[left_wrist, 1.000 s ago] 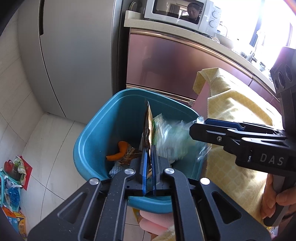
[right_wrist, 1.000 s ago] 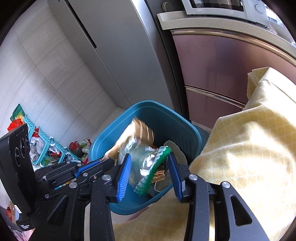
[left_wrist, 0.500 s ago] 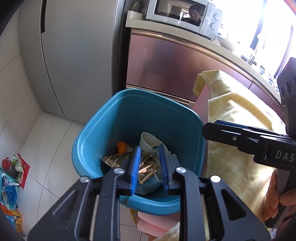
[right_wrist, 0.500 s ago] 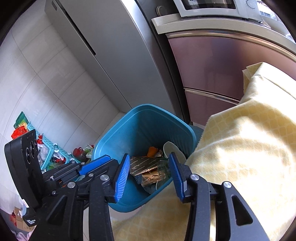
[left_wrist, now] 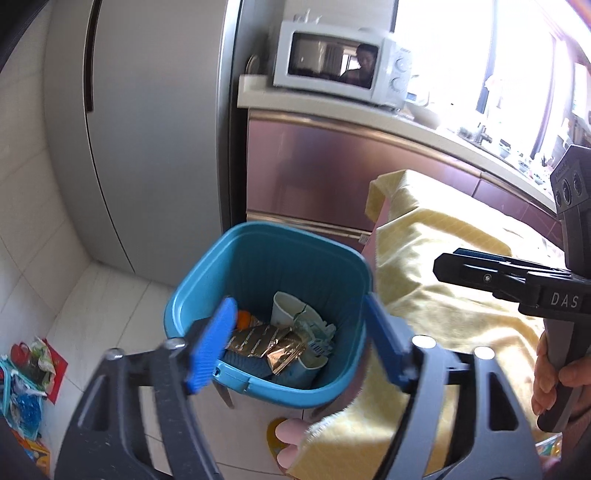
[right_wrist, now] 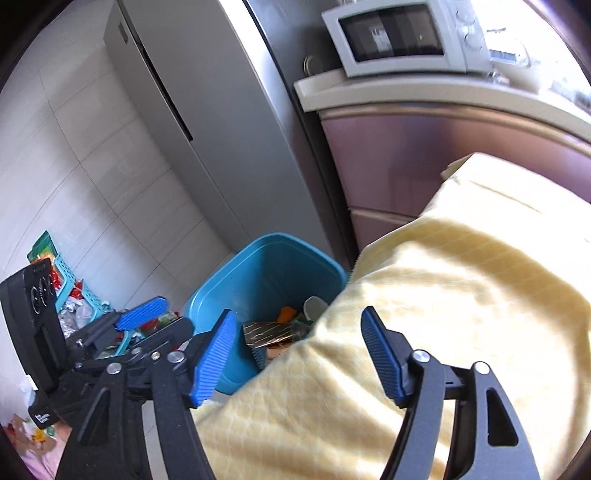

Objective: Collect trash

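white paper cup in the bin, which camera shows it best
The left wrist view: it looks down into the blue bin, so the white paper cup shows its open mouth and side among the wrappers. In the right wrist view the yellow cloth hides all but its rim.

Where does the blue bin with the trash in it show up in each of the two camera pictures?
Left wrist view: the blue bin sits at lower centre, framed by the left gripper, whose jaws are opening with nothing between them.
Right wrist view: the blue bin is lower left of centre, partly hidden by the yellow cloth.
Shared landmark: the white microwave on the counter.
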`<action>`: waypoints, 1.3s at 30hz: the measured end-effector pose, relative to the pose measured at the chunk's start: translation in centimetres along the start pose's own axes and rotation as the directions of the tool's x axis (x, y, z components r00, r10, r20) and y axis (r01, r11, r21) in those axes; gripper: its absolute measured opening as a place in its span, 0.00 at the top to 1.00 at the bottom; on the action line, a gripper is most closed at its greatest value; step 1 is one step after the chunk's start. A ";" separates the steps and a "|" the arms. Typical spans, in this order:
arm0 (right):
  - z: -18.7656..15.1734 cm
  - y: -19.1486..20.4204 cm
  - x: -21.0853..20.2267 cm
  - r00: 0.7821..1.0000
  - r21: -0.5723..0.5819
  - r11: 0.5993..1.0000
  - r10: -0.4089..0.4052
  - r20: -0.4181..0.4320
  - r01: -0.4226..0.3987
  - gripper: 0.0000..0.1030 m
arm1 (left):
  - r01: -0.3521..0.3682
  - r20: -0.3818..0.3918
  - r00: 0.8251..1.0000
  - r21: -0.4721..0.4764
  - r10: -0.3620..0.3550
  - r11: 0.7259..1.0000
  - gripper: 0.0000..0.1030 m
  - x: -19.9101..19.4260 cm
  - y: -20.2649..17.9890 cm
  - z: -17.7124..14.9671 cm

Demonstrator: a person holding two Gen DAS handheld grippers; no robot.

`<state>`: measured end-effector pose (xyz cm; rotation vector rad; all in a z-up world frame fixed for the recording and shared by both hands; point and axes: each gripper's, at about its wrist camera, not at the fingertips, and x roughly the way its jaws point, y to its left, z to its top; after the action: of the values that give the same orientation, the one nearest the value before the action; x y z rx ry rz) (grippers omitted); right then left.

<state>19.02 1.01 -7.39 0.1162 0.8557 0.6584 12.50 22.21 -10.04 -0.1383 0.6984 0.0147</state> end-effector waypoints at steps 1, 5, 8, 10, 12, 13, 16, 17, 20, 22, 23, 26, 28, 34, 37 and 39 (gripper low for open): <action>-0.2 0.0 -0.7 1.000 -0.004 1.000 -0.009 0.019 0.009 0.27 | 0.001 0.015 1.000 0.003 -0.001 1.000 0.18 -0.5 -0.2 -0.1; -1.3 -0.2 -3.4 0.995 -0.020 0.999 -0.049 0.090 0.051 0.20 | 0.002 0.085 0.996 0.023 -0.004 1.000 0.08 -2.5 -1.5 -0.4; -2.3 -0.4 -5.1 0.988 -0.029 0.996 -0.085 0.130 0.089 0.17 | 0.008 0.128 0.992 0.035 -0.012 0.999 0.05 -3.8 -2.6 -0.7; -2.9 -0.6 -6.3 0.981 -0.033 0.993 -0.109 0.160 0.116 0.15 | 0.012 0.150 0.989 0.035 -0.017 0.999 0.06 -4.5 -3.1 -1.0; -3.7 -0.7 -7.2 0.972 -0.038 0.989 -0.136 0.191 0.145 0.12 | 0.011 0.177 0.984 0.032 -0.016 0.999 0.06 -5.2 -3.7 -1.2; -4.1 -0.9 -7.9 0.967 -0.040 0.986 -0.148 0.209 0.160 0.11 | 0.008 0.190 0.982 0.030 -0.014 1.000 0.06 -5.5 -4.1 -1.3; -5.1 -1.4 -9.5 0.948 -0.032 0.980 -0.183 0.259 0.198 0.07 | -0.009 0.231 0.973 0.033 0.001 0.999 0.06 -6.4 -5.1 -1.6; -5.5 -1.5 -10.1 0.941 -0.028 0.977 -0.195 0.278 0.211 0.07 | -0.013 0.245 0.969 0.034 0.005 0.999 0.06 -6.7 -5.4 -1.7; -6.4 -2.0 -11.6 0.915 -0.022 0.965 -0.240 0.325 0.262 0.07 | -0.008 0.276 0.961 0.039 -0.003 0.999 0.05 -7.7 -6.4 -2.0; -7.0 -2.2 -12.7 0.895 -0.008 0.957 -0.268 0.355 0.290 0.07 | -0.007 0.302 0.953 0.045 -0.007 0.999 0.06 -8.4 -7.2 -2.1; -7.3 -2.4 -13.2 0.887 0.003 0.954 -0.281 0.367 0.301 0.07 | -0.013 0.316 0.949 0.050 -0.004 0.999 0.05 -8.7 -7.6 -2.1; -8.3 -2.8 -14.7 0.854 0.035 0.939 -0.325 0.406 0.341 0.07 | -0.015 0.347 0.938 0.065 -0.008 0.998 0.05 -9.5 -8.9 -2.1; -8.9 -2.9 -15.6 0.831 0.048 0.929 -0.350 0.431 0.367 0.07 | -0.008 0.361 0.932 0.073 -0.019 0.997 0.06 -10.0 -9.7 -2.1; -10.7 -3.0 -18.0 0.759 0.099 0.893 -0.427 0.491 0.439 0.07 | -0.006 0.399 0.916 0.109 -0.038 0.994 0.06 -11.2 -12.3 -2.4; -11.4 -3.1 -19.2 0.720 0.125 0.873 -0.463 0.517 0.471 0.07 | -0.013 0.408 0.912 0.119 -0.037 0.993 0.05 -11.5 -13.4 -2.6; -11.8 -3.1 -19.9 0.700 0.139 0.861 -0.482 0.527 0.488 0.07 | -0.005 0.409 0.911 0.121 -0.046 0.993 0.05 -11.6 -13.9 -2.7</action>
<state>2.51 -14.93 -3.17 0.0564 0.2913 0.1004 2.74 8.46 -2.92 -0.0245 0.2729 -0.0181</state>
